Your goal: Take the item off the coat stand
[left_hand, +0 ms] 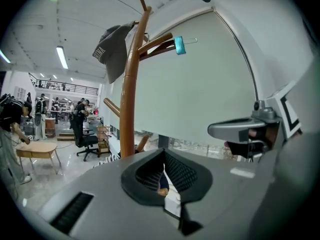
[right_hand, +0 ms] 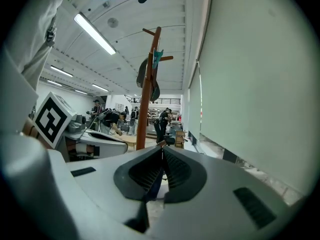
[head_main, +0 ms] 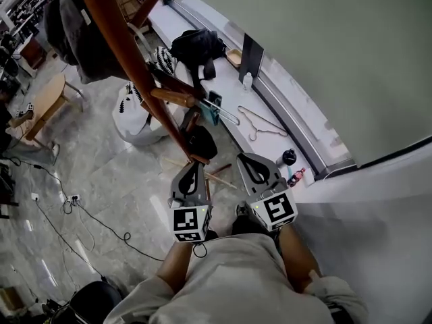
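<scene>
**Q:** Fig.: where was the item?
**A:** Grey cap (left_hand: 114, 51), hung on an upper peg of the wooden coat stand (left_hand: 129, 109), high on the pole & above both tools. A teal clip (left_hand: 180, 45) sat on a neighbouring peg, apart from the cap.

**Q:** Tongs?
**A:** Left gripper (left_hand: 163, 159): jaws together, nothing betw. them. Right gripper (right_hand: 162, 151): same, pads closed on each other, empty. Both were held side by side before the person, aimed roughly level twd. the pole, well short of the cap.

**Q:** Why so?
**A:** Prob. an approach posture: nothing was in reach, so no cause to open. The cap draped loose over its peg, so, by my reading, one tool would have to rise, open, pinch the fabric & lift it clear.

**Q:** Else?
**A:** Black bag (head_main: 196, 46) & wire hangers (head_main: 260, 123) lay on the window ledge (head_main: 233, 86), not involved.
</scene>
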A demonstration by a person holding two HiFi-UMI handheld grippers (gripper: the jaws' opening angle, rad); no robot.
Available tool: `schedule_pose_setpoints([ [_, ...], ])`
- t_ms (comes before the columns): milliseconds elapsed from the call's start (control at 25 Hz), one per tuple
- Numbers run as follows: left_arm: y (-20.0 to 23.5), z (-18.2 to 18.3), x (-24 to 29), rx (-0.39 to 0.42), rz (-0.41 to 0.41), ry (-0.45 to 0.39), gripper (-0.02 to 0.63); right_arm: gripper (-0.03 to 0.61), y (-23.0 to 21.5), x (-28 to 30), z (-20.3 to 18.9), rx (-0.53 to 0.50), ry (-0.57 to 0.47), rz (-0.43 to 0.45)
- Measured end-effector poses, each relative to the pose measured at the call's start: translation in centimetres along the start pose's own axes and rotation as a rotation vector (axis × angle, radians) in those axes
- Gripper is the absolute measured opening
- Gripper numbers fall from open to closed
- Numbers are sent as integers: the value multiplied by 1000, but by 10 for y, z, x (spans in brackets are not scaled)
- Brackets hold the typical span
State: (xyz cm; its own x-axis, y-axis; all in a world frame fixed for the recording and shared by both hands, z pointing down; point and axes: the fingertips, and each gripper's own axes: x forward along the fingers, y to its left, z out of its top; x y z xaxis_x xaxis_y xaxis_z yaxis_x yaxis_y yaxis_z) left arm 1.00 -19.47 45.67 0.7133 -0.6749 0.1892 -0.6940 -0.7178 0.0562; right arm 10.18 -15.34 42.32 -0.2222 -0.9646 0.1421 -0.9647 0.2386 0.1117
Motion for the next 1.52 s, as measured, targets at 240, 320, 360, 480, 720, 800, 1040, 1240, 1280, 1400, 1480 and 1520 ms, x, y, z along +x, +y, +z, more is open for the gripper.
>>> schedule_pose_setpoints([
  [240,10,-10,8,-4,68,32,11,5,-5,15,-19,6,10,59],
  [320,13,-14,10,-10,89,41,11,5,-4,19,-24,5,19,84],
  [360,14,-15,11,-15,97,45,11,5,-4,20,-26,6,23,94],
  [480,15,-19,13,-22,108,54,11,5,-4,25,-34,17,39,112],
  [720,19,-32,10,-58,135,94,11,6,0,35,-52,22,74,138],
  [800,19,-36,8,-67,143,105,11,5,3,36,-58,29,88,153],
  [1040,16,-44,5,-78,168,124,11,6,4,36,-68,39,95,171],
  [1240,15,-46,4,-81,204,129,11,5,-3,38,-78,48,113,195],
  [1280,15,-47,4,-82,213,130,11,5,-5,39,-80,50,114,202],
  [1400,15,-49,4,-85,237,137,11,5,-7,44,-83,49,117,224],
  [1480,17,-50,4,-88,255,140,11,6,-7,48,-85,39,120,240],
  [1520,18,-51,5,-91,264,141,11,6,-7,50,-86,35,121,249],
])
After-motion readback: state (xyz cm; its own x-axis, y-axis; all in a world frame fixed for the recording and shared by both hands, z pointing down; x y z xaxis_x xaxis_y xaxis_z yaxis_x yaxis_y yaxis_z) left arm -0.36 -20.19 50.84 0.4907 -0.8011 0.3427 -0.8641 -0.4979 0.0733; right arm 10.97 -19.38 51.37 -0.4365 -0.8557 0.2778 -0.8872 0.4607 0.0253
